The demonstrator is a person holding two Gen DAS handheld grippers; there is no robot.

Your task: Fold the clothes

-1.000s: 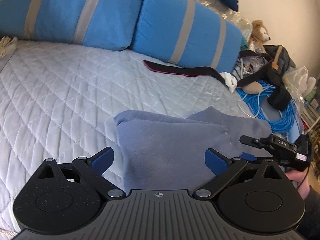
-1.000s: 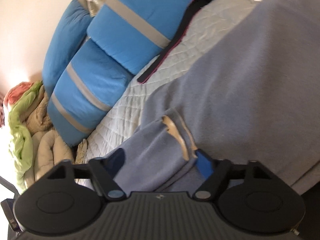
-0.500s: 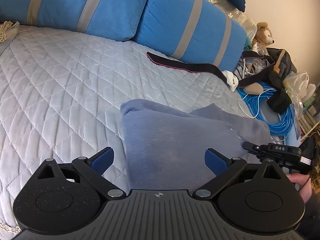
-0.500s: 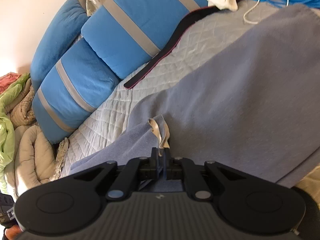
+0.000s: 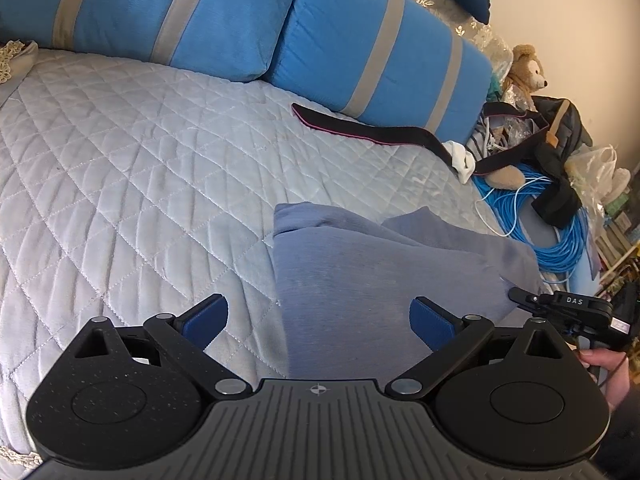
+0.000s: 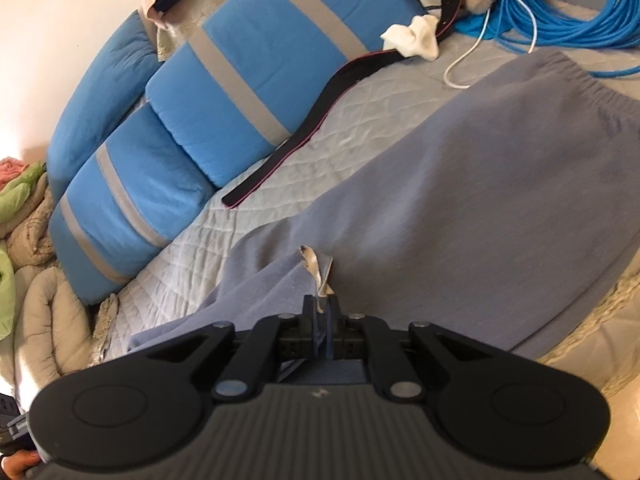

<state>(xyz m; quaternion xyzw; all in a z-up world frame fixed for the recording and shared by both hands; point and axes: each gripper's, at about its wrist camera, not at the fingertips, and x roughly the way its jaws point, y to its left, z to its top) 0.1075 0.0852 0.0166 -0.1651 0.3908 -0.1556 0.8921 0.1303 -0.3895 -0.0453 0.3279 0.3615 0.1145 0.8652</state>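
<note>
Left wrist view: quilted bedspread (image 5: 140, 168) at left, pale grey-blue and stitched in diamonds; the grey-blue garment (image 5: 360, 272) lies on it at centre, partly doubled over itself.
Left claw (image 5: 318, 318): jaws spread wide, blue pads apart, nothing between them; it hovers above the garment's near edge.
Pillows (image 5: 380, 52): two plump blue cushions with grey bands, along the far side of the bed.
Black strap (image 5: 368, 130): flat, pink-edged, lying in front of the pillows, well apart from the garment.
Cable coil (image 5: 560, 240): bright blue, looped at the right of the bed, near a plush bear (image 5: 524, 70) and a dark bag.
Right wrist view: same garment (image 6: 460, 200), a soft matte knit, spreads over the bed with a ribbed, gathered band at its far end.
Right claw (image 6: 323, 314): closed tight, pinching a garment corner where a beige tag (image 6: 316, 270) sticks up; the cloth rises in a ridge to the pads.
Step in hand: judged, a fold has begun, the right claw lifting one corner to carry it across the body of the cloth.
Next move: likely needs the pinched corner carried over and laid flat on the far part, edges lined up, while the free left claw pins or takes the opposite edge so the limp knit does not drag or bunch.
</note>
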